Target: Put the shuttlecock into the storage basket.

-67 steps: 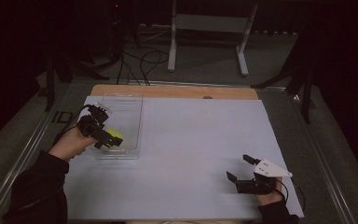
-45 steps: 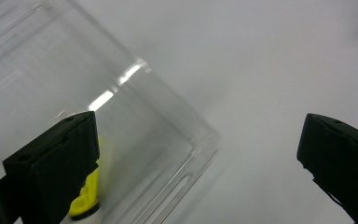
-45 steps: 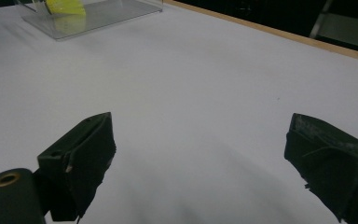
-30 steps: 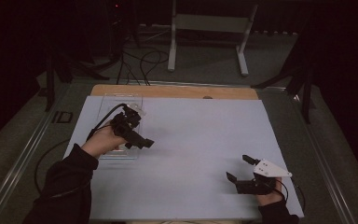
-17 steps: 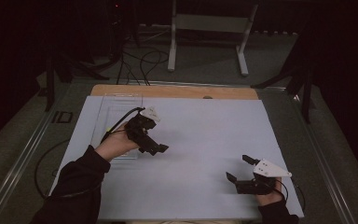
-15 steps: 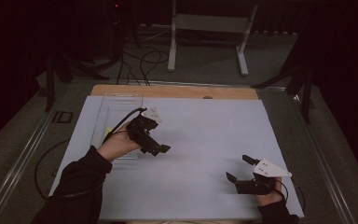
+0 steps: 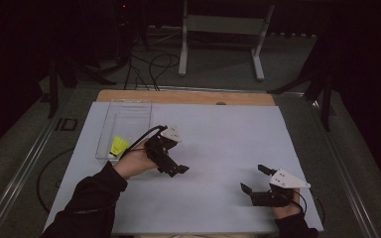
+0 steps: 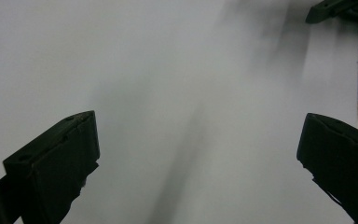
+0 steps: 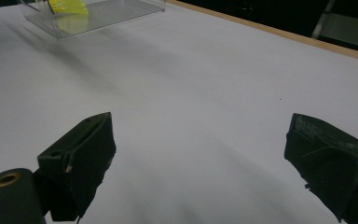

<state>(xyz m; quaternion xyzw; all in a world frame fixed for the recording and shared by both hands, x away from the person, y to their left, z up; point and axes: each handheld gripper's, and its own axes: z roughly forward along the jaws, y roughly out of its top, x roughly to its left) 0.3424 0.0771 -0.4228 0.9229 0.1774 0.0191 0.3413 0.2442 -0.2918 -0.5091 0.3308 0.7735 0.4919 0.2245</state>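
The yellow shuttlecock [image 7: 120,145] lies in the near end of the clear tray [image 7: 129,110], just behind and left of the left tongs [image 7: 174,170], which point away from it, jaws apart and empty. The right tongs [image 7: 254,181] rest well apart from the tray, also spread.

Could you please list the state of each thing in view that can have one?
Left tool: open, holding nothing, above the white sheet.
Right tool: open, holding nothing, near the table's front edge.
Clear plastic rectangular tray: upright, uncovered.
Yellow feathered shuttlecock: lying inside the tray, at its near end.
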